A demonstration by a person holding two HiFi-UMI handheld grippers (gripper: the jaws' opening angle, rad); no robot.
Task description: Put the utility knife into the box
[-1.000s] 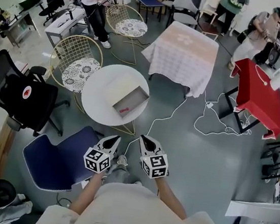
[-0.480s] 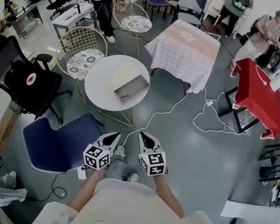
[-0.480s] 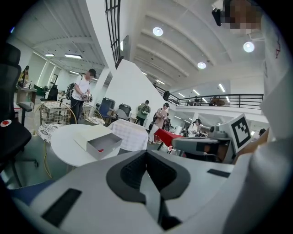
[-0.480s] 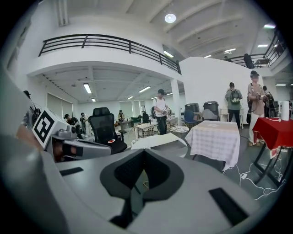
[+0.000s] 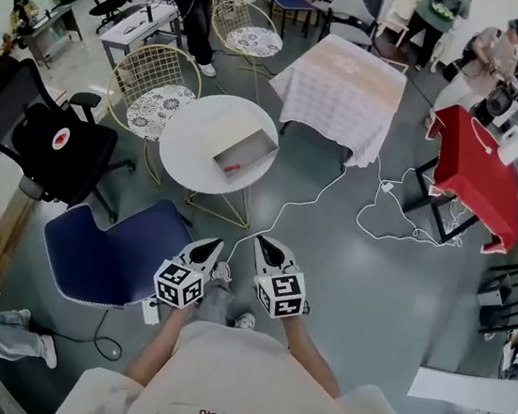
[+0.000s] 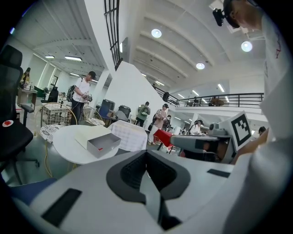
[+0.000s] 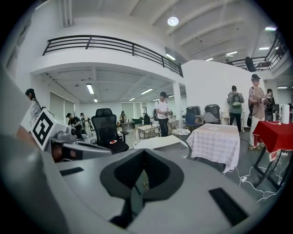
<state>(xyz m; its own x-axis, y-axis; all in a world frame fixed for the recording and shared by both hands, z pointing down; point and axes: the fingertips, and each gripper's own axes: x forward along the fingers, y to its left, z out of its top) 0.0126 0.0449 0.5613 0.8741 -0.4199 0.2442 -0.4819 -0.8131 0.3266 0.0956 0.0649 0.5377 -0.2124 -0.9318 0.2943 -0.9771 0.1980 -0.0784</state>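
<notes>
A grey open box lies on the round white table, well ahead of me. A small red thing, likely the utility knife, rests inside the box. Close to my body, my left gripper and right gripper point forward side by side above the floor, both shut and holding nothing. In the left gripper view the box and table appear to the left beyond the left gripper. Past the right gripper, the right gripper view shows the table edge-on.
A blue chair stands between me and the table on the left. A black office chair, two gold wire chairs, a cloth-covered table and a red table surround it. White cables trail on the floor. People stand at the back.
The round table and box have drawn a little farther off and higher in the head view. Both grippers stay shut near my body.
</notes>
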